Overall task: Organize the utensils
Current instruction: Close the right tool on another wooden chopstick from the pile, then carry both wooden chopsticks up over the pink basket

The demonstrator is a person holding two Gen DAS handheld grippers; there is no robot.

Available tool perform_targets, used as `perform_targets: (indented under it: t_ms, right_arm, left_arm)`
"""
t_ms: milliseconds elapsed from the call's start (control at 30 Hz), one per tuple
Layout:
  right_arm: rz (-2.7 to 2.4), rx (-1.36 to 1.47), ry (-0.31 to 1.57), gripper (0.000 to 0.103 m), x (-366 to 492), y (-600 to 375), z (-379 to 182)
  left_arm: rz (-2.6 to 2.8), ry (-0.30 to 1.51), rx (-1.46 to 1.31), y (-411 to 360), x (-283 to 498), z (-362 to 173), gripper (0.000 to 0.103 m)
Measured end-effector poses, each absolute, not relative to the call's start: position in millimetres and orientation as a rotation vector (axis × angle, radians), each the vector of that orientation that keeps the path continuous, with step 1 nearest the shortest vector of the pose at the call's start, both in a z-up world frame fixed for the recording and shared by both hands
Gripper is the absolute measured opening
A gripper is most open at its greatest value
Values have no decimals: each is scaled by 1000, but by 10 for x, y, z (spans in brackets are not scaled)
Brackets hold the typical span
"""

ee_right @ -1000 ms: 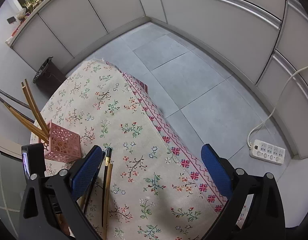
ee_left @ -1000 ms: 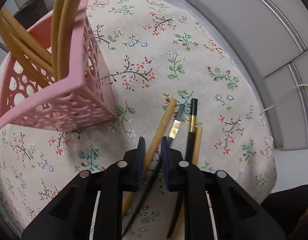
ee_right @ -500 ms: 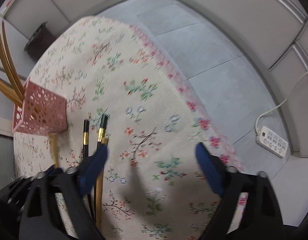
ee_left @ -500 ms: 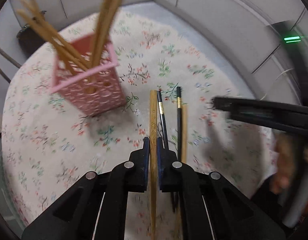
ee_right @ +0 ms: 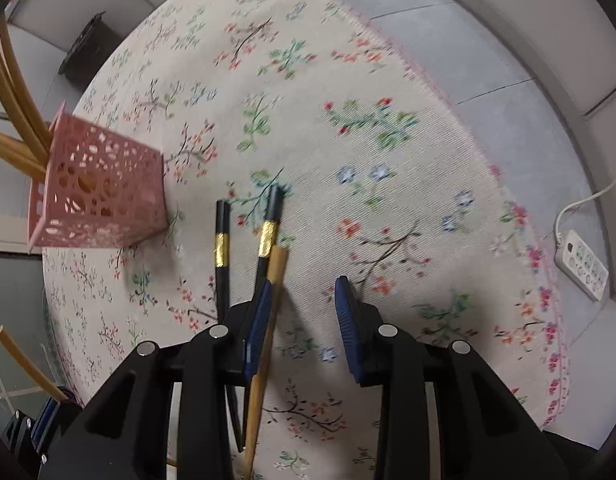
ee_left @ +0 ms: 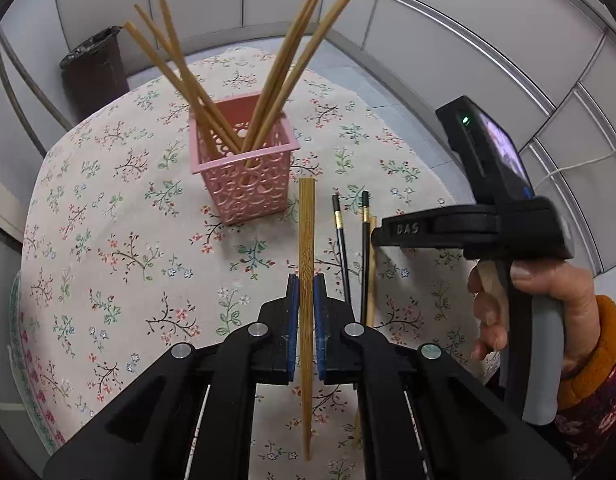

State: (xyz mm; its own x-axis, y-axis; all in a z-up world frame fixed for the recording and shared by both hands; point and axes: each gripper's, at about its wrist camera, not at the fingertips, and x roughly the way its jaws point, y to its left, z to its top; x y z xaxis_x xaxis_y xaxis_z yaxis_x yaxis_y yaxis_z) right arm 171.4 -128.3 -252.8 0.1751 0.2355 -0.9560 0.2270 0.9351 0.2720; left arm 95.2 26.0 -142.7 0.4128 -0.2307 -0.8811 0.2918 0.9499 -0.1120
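The left gripper (ee_left: 303, 294) is clamped on a bamboo chopstick (ee_left: 306, 248), which is lifted clear of the floral-clothed bench (ee_left: 108, 240); its long axis runs straight ahead along the fingers, the squared far end pointing toward the pink perforated holder (ee_left: 244, 184) and stopping just short of the holder's right front corner. That holder stands upright on the cloth with several bamboo chopsticks (ee_left: 212, 80) leaning out of it, fanned left and right. Just right of the held stick, two black chopsticks with gold bands (ee_right: 224, 248) and one plain wooden chopstick (ee_right: 268, 320) lie on the cloth, roughly parallel, their far ends toward the holder's side of the bench. The right gripper (ee_right: 304, 300) hangs low over them with its jaws spread wide and nothing between them; its left pad sits against the wooden chopstick. A dark bin (ee_left: 94, 68) stands on the floor beyond the bench, and a white power strip (ee_right: 580, 264) lies on the floor to the right.
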Motion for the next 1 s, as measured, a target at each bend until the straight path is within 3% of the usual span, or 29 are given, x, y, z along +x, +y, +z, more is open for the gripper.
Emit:
perform_targets:
  t_ms: [367,400,500,633,1000]
  right_arm:
    - [-17,361,1360,38,1816,-1043,-2578]
    - [-15,359,1357,37,1810,-1037,-2579]
    - [-33,328,1351,13,1832,-1112,-2593]
    - [34,455,1334,8,1739,-1332,-2599]
    - [171,251,905,8,1131,-1339,-1189]
  left_arm:
    - [-311,1092,49,319,934,-1403,7]
    - [-310,1090,49,322,931,-1403,7]
    - [-298,1081,39,372,927,-1391,7]
    - [-308,1034,20,420,881,-1287,7]
    - [-318,818,-48,570,559,-639,7]
